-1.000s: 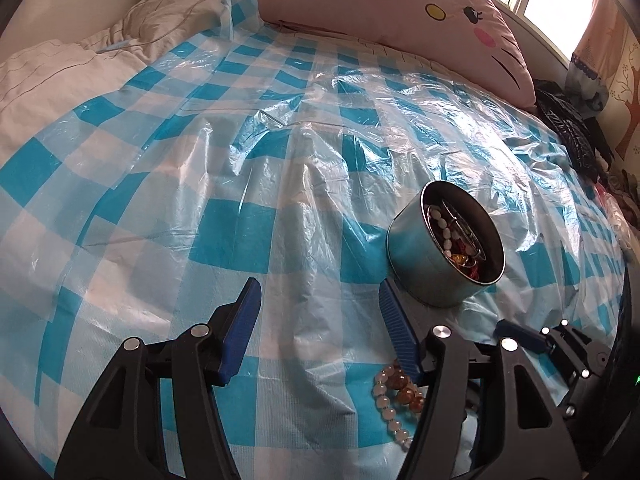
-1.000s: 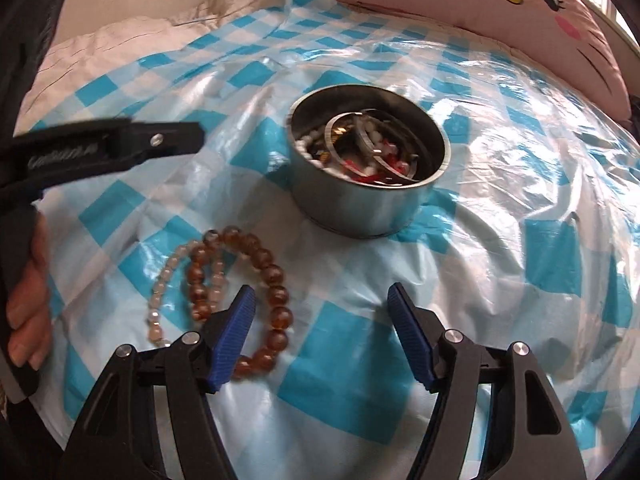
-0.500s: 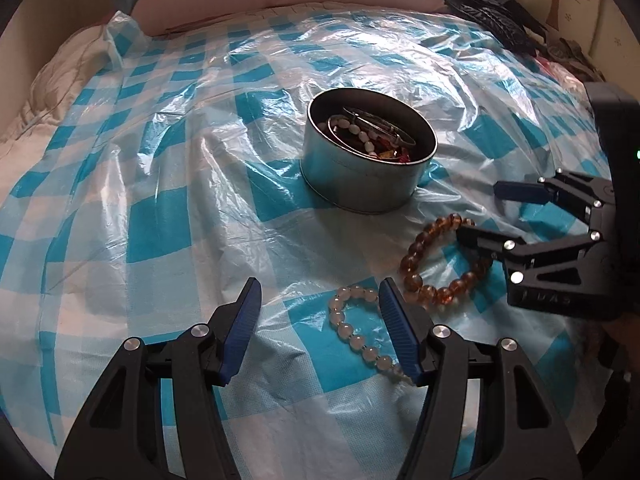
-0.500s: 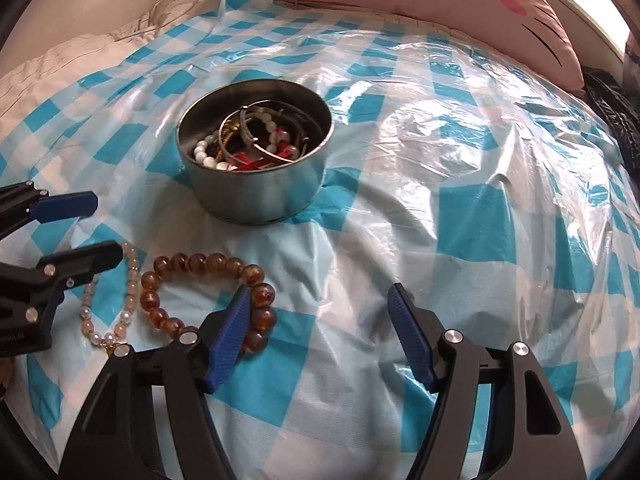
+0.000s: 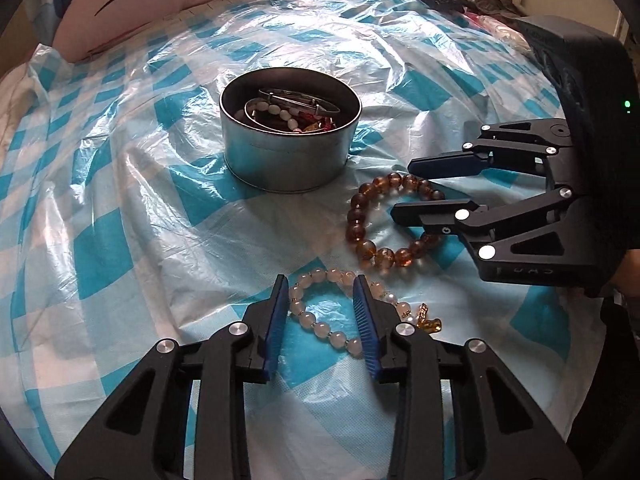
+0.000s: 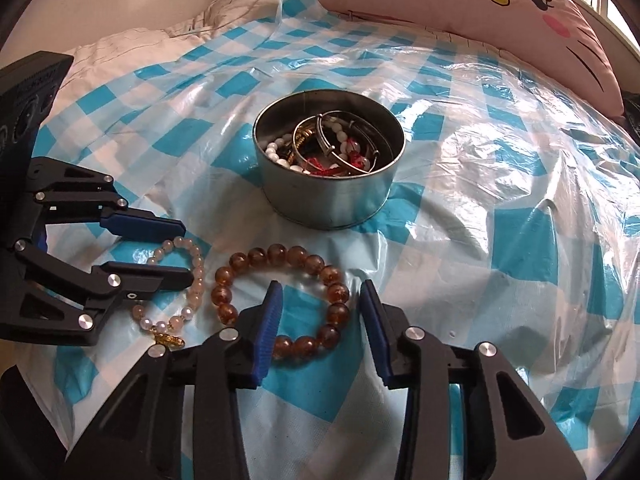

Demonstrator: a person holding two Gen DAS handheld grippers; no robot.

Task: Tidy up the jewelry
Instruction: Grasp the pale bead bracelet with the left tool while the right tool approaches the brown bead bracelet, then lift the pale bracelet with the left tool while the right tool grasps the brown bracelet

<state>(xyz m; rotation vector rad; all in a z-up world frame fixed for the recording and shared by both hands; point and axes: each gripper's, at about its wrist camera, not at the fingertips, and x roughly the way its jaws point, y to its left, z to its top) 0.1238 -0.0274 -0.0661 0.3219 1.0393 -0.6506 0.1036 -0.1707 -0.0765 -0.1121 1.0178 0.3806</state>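
The left gripper [image 5: 322, 312] has been closing, fingers apart astride the pale bracelet [image 5: 320, 330]. The right gripper [image 6: 320, 316], also closing, straddles the amber bracelet [image 6: 336, 292]. Only the right view shows the white quilt [image 6: 132, 48]. Beyond both, the tin [image 6: 328, 200] stands upright.

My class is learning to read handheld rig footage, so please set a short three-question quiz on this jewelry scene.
1. True or false: the amber bead bracelet lies inside the metal tin.
2. Which bracelet do the left tongs straddle? A) amber bead bracelet B) pale bead bracelet C) a silver bangle
3. Fill in: the gold charm hangs on the ____ bracelet.

Key
1. False: it lies on the checked plastic sheet, in front of the tin, under the right tongs.
2. B. Both sets of tongs have just been closing, with beads between them and gaps still showing.
3. pale bead
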